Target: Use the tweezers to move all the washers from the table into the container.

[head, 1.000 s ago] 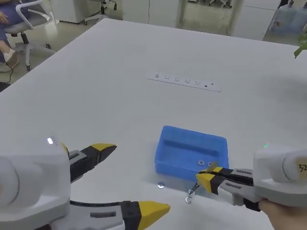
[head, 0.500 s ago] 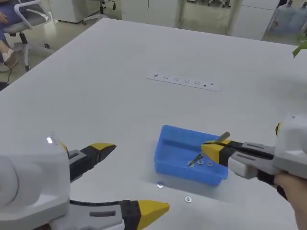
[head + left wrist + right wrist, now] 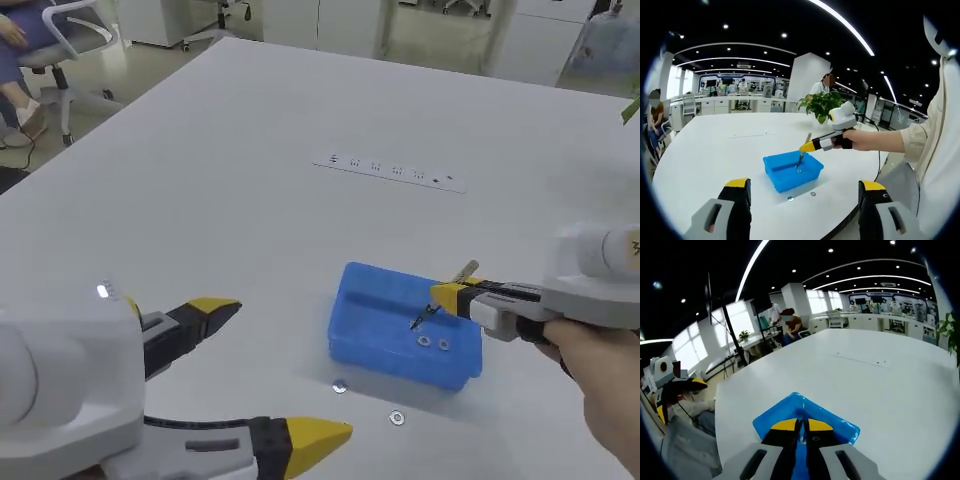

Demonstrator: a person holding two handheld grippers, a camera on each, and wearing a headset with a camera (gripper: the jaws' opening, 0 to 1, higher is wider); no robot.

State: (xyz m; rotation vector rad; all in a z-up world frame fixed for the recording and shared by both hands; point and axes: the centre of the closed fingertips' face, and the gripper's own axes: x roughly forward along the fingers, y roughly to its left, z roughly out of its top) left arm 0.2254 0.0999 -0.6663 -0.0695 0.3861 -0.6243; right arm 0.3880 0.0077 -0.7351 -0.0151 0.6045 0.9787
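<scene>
1. I'm working at a white table (image 3: 250, 150), a power strip (image 3: 390, 171) lying on it.
2. An office chair (image 3: 60, 52) is standing beyond its corner.
3. Ceiling light strips (image 3: 841, 24) are glowing overhead.

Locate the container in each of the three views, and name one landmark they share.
Head view: container lower right of centre, under the tweezers in the right gripper.
Left gripper view: container at centre, just below the middle.
Right gripper view: container at bottom centre, beyond the jaws.
Shared landmark: the power strip farther along the table.
</scene>
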